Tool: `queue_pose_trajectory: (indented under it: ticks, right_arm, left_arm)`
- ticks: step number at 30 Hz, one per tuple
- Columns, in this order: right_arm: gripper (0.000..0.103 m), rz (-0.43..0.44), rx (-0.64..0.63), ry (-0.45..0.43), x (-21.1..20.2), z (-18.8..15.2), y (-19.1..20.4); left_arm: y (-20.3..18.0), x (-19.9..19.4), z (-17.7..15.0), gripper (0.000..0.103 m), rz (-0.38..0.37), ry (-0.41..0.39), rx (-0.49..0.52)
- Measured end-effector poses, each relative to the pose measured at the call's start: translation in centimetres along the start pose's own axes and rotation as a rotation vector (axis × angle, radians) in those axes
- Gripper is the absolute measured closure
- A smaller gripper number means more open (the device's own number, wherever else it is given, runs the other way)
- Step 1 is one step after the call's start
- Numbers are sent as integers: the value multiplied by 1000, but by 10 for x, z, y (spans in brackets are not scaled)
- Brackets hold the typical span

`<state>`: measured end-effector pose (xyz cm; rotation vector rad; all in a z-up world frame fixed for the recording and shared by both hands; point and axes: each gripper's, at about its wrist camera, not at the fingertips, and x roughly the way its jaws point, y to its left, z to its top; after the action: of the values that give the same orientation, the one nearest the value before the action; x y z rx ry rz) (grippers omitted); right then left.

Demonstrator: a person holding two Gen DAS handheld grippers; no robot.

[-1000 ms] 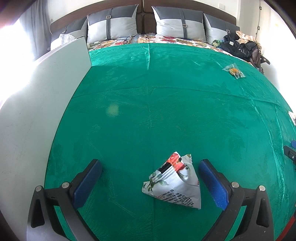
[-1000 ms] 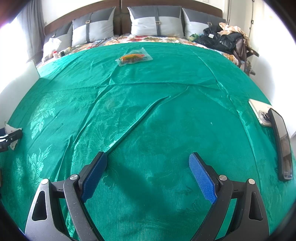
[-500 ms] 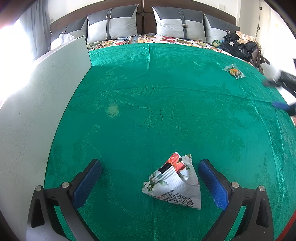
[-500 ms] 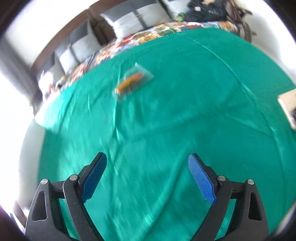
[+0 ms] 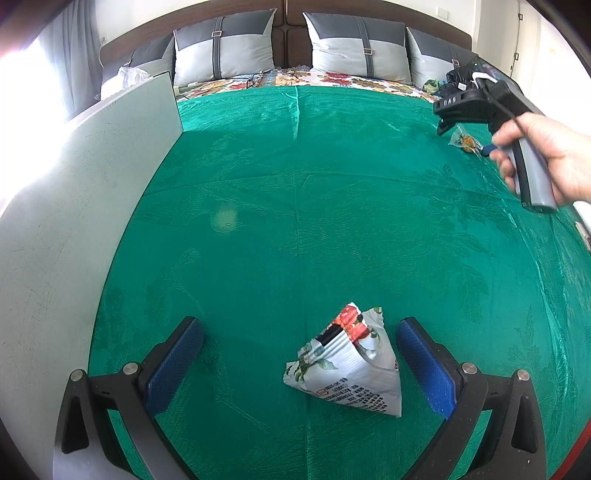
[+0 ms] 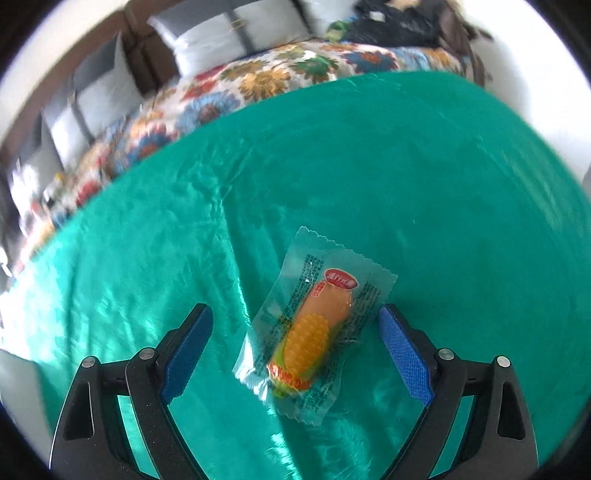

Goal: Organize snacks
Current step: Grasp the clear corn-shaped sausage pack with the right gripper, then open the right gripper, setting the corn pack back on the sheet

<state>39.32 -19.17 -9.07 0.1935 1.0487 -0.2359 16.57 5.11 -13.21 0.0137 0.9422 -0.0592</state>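
A white triangular snack bag (image 5: 347, 363) with red and black print lies on the green cloth, between the open blue pads of my left gripper (image 5: 299, 360), nearer the right pad. My right gripper (image 6: 295, 349) is open around a clear wrapped corn-shaped snack (image 6: 314, 328) that lies flat on the cloth, untouched by either pad. In the left wrist view the right gripper's body (image 5: 476, 103) and the hand holding it hover over that same snack (image 5: 466, 141) at the far right.
A white board (image 5: 74, 206) stands along the left side of the green cloth (image 5: 314, 206). Grey pillows (image 5: 354, 44) and a floral bedspread (image 6: 258, 81) lie at the back. A pile of dark clothes (image 6: 402, 26) sits at the back right.
My right gripper has swept forward across the bed to the corn snack, which now sits between its open pads. The left gripper and the triangular bag have not moved.
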Motion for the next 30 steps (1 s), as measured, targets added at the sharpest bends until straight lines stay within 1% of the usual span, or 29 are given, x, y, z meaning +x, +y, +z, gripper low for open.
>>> queue_pose_trajectory:
  ticks: [1, 2, 4, 6, 8, 11, 14, 15, 19, 22, 25, 27, 30]
  right_arm:
    - [18, -31, -49, -8, -1, -5, 3]
    - [35, -22, -72, -39, -6, -10, 1]
    - [56, -11, -96, -58, -14, -17, -7]
    - [58, 18, -138, -43, -19, -24, -11]
    - [65, 60, -188, -26, -27, -33, -17]
    - [67, 139, -240, -2, -38, -48, -26]
    - [67, 186, -298, 9, -52, -70, -30]
    - [67, 195, -324, 7, -58, -80, -31]
    - [67, 233, -451, -27, -97, -141, -35]
    - [67, 244, -523, -61, -119, -190, -36]
    - [67, 235, -570, -110, -130, -225, -32]
    - [66, 220, -587, -145, -132, -237, -29]
    - [59, 201, -597, -183, -130, -244, -26]
  left_arm:
    - [0, 0, 0, 0, 0, 0, 0]
    - [0, 0, 0, 0, 0, 0, 0]
    - [0, 0, 0, 0, 0, 0, 0]
    - [0, 0, 0, 0, 0, 0, 0]
    - [0, 0, 0, 0, 0, 0, 0]
    - [0, 0, 0, 0, 0, 0, 0]
    - [0, 0, 0, 0, 0, 0, 0]
    - [0, 0, 0, 0, 0, 0, 0]
    - [0, 0, 0, 0, 0, 0, 0]
    - [0, 0, 0, 0, 0, 0, 0]
    - [0, 0, 0, 0, 0, 0, 0]
    - [0, 0, 0, 0, 0, 0, 0]
    - [0, 0, -1, 0, 0, 0, 0]
